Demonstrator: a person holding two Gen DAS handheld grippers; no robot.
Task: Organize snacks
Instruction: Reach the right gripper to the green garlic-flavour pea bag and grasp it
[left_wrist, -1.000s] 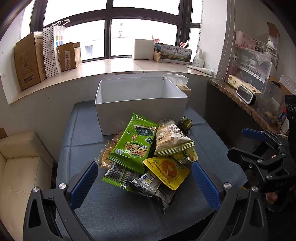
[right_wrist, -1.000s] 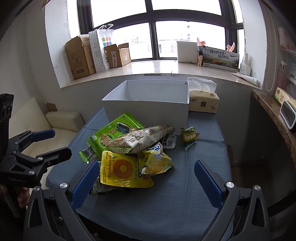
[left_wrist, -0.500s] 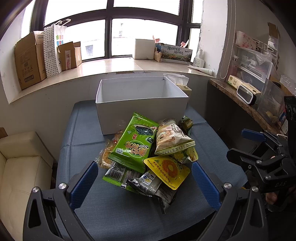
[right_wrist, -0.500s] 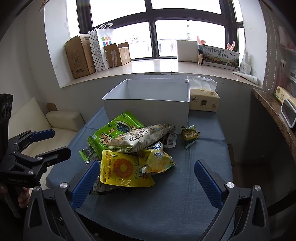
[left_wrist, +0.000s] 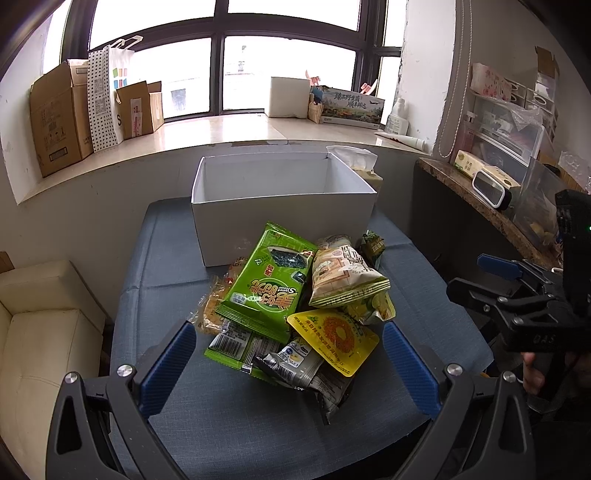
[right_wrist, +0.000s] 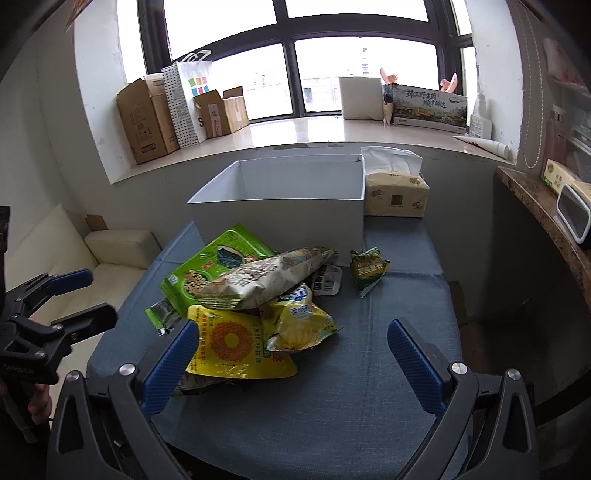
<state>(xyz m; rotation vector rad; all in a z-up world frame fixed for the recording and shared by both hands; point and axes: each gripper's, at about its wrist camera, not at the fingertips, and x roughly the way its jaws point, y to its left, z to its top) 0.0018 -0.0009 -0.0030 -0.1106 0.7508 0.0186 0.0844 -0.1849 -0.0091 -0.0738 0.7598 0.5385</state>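
Observation:
A pile of snack bags lies on the blue table (left_wrist: 162, 288): a big green seaweed bag (left_wrist: 269, 280), a beige bag (left_wrist: 343, 273), a yellow pouch (left_wrist: 334, 338), a silver pack (left_wrist: 295, 363). A small green packet (right_wrist: 367, 269) lies apart to the right. An open white box (left_wrist: 280, 218) stands behind the pile; no snack shows inside it. My left gripper (left_wrist: 288, 365) is open, low in front of the pile. My right gripper (right_wrist: 291, 360) is open, in front of the yellow pouch (right_wrist: 232, 343) and a yellow-green bag (right_wrist: 299, 325). Neither holds anything.
A tissue pack (right_wrist: 397, 194) stands right of the box. Cardboard boxes (left_wrist: 59, 114) and a paper bag line the windowsill. A cream sofa (left_wrist: 40, 314) is left of the table; a shelf with a clock (left_wrist: 491, 186) is to the right.
Both grippers have crept slightly toward the pile. The snacks and the box have not moved.

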